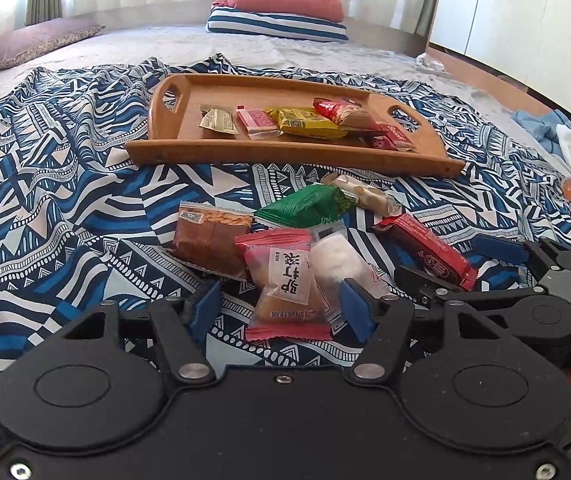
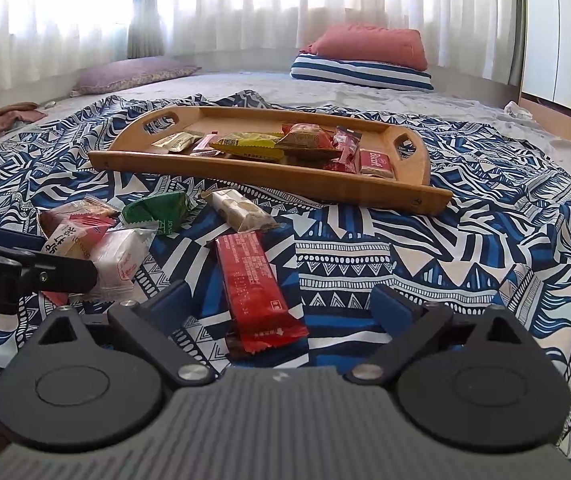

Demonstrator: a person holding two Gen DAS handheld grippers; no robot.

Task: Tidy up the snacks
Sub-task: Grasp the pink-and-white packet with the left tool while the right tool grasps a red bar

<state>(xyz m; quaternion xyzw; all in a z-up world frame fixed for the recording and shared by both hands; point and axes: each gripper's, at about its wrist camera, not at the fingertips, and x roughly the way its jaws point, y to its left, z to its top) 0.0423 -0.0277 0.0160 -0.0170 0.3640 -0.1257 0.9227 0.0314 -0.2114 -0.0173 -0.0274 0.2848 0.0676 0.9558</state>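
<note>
**Speaker one:** Between our left gripper's [image 1: 281, 306] blue pads lies a pink snack packet [image 1: 283, 280] with a white label, resting on the patterned bedspread [image 1: 65, 208]. The jaws stand half spread — the right pad looks near or against it, the left pad clear of it, so we have no hold yet. A white packet [image 1: 335, 260] leans on it, touching.

**Speaker two:** That is our worry. If we close here, the right pad may pinch both wrappers, and the white one could drop on the way.

**Speaker one:** Our right gripper [image 2: 279, 312] is spread wide over a long red bar [image 2: 251, 284], nothing gripped. The bar lies off-centre, nearer the left pad.

**Speaker two:** So closing may spin it or catch the cloth. The grippers also sit close together — they could knock each other.

**Speaker one:** Beyond the loose pile, the wooden tray [image 1: 269, 158] sits apart, already holding a row of snacks.

**Speaker two:** Its right side looks crowded; we may land on a packet there.
</note>
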